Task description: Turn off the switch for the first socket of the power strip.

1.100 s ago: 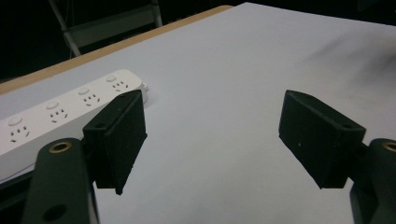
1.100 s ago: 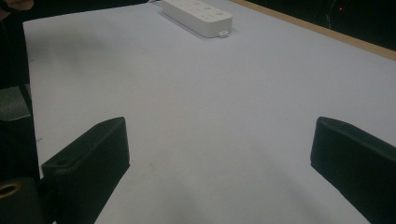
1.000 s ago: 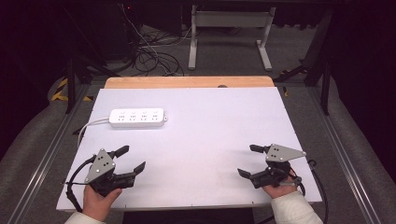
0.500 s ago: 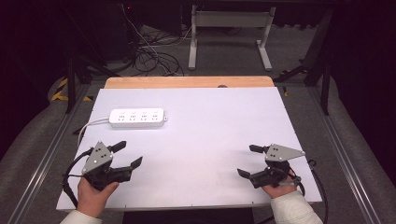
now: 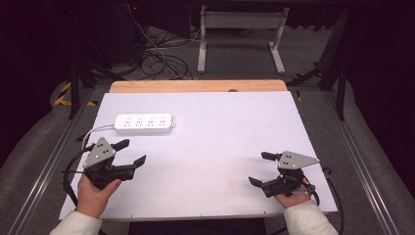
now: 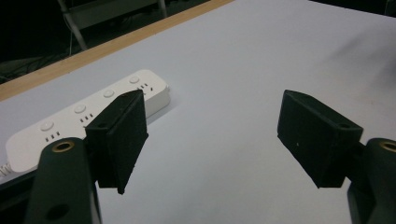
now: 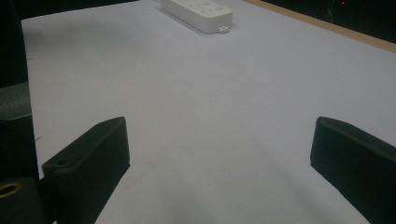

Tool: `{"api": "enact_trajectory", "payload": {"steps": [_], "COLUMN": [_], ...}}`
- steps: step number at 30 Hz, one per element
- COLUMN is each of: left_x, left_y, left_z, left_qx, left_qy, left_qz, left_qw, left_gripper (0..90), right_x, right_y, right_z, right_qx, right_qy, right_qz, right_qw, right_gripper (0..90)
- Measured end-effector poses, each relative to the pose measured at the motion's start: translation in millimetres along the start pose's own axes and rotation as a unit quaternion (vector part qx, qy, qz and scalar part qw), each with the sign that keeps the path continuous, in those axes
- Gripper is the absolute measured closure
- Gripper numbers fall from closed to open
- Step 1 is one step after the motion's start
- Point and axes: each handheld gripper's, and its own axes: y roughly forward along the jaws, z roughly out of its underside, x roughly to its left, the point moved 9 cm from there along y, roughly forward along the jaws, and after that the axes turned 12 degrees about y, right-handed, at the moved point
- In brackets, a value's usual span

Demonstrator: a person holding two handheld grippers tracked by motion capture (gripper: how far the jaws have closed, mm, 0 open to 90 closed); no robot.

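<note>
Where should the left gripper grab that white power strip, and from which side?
Take the power strip across its narrow width, near the middle, coming down from above with the left gripper. It lies flat, long and low, its cord trailing off the left end, so the long edges likely suit open jaws best.

A black two-jaw left gripper (image 5: 131,152) and a matching right gripper (image 5: 262,168) are each topped by a grey three-cornered plate and trailed by a black cable. Brass-ringed screw holes are seen beside the blocky jaw pads. White sleeves are worn.

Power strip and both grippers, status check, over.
Left gripper open, empty. Right gripper open, empty. Power strip flat on the table, far left, untouched. Nothing in the way.
</note>
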Motion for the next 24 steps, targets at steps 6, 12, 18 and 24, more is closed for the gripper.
{"api": "enact_trajectory", "payload": {"steps": [6,12,18,24], "left_x": [4.3,11.5,17.7,23.0], "left_y": [-0.3,1.1,3.1,4.5], "left_z": [-5.8,-10.5,-13.5,-16.5], "left_qx": [-0.001,0.002,0.002,0.003], "left_qy": [0.005,0.012,0.005,0.001], "left_qz": [0.003,-0.003,-0.001,0.004], "left_qw": [1.0,0.9999,1.0,1.0], "left_gripper": [24.4,24.4,24.7,24.7], "right_x": [-0.3,-0.2,-0.3,0.1], "right_y": [0.0,0.2,0.3,0.9], "right_z": [0.2,0.3,0.5,0.6], "right_qx": [0.001,0.001,0.002,0.003], "right_qy": [0.0,-0.001,-0.001,-0.002], "right_qz": [0.0,0.0,-0.001,-0.003], "right_qw": [1.0,1.0,1.0,1.0], "right_gripper": [5.2,5.2,5.2,5.2]}}
